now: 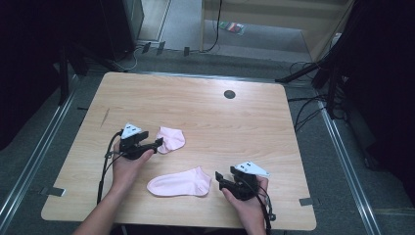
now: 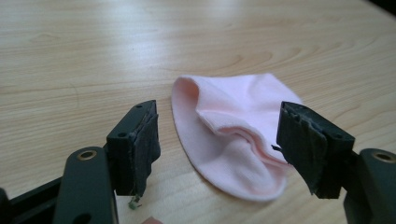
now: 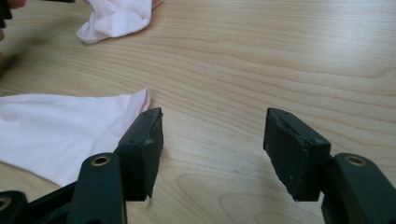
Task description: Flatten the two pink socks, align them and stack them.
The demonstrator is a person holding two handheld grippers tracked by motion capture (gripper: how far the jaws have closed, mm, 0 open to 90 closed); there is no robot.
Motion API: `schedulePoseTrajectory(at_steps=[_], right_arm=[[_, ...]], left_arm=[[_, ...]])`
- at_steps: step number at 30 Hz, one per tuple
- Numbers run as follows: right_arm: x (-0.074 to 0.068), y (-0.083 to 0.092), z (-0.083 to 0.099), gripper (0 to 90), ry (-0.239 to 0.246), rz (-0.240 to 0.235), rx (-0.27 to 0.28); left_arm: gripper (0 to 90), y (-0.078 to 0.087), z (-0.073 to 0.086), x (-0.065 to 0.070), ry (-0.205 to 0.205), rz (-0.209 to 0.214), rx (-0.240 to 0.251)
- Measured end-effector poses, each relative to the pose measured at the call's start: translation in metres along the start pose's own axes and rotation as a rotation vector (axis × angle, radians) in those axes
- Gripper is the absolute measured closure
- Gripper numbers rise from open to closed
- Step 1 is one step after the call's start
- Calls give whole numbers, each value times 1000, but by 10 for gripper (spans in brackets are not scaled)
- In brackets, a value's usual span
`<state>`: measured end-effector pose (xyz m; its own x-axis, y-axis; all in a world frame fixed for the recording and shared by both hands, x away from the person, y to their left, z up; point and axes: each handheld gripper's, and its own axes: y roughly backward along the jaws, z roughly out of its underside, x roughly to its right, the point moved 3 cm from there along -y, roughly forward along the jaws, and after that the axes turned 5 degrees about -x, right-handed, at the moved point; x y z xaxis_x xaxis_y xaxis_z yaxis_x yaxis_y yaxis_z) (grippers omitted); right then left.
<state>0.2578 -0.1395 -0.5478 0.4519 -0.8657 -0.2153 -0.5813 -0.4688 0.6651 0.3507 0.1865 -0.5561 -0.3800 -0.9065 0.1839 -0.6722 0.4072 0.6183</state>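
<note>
Two pink socks lie on the wooden table (image 1: 205, 117). A folded, bunched sock (image 1: 171, 139) (image 2: 236, 135) (image 3: 116, 18) rests left of centre. My left gripper (image 1: 157, 143) (image 2: 217, 149) is open, its jaws straddling the near end of that sock. A flat sock (image 1: 179, 183) (image 3: 60, 133) lies near the front edge. My right gripper (image 1: 219, 178) (image 3: 212, 147) is open just to the right of the flat sock's cuff, with bare wood between its jaws.
A round dark cable hole (image 1: 229, 94) sits at the table's far side. Cables (image 1: 306, 110) and stands crowd the floor to the right. Each gripper's cable trails back along the person's forearm toward the front edge.
</note>
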Motion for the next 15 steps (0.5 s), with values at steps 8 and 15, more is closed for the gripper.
schedulePoseTrajectory(at_steps=[8, 15], right_arm=[[2, 0, 3, 389, -5, -4, 6], [7, 1, 4, 394, -21, 5, 3]], left_arm=[[459, -21, 1, 6, -36, -128, -116], [838, -20, -1, 11, -77, -84, -128]])
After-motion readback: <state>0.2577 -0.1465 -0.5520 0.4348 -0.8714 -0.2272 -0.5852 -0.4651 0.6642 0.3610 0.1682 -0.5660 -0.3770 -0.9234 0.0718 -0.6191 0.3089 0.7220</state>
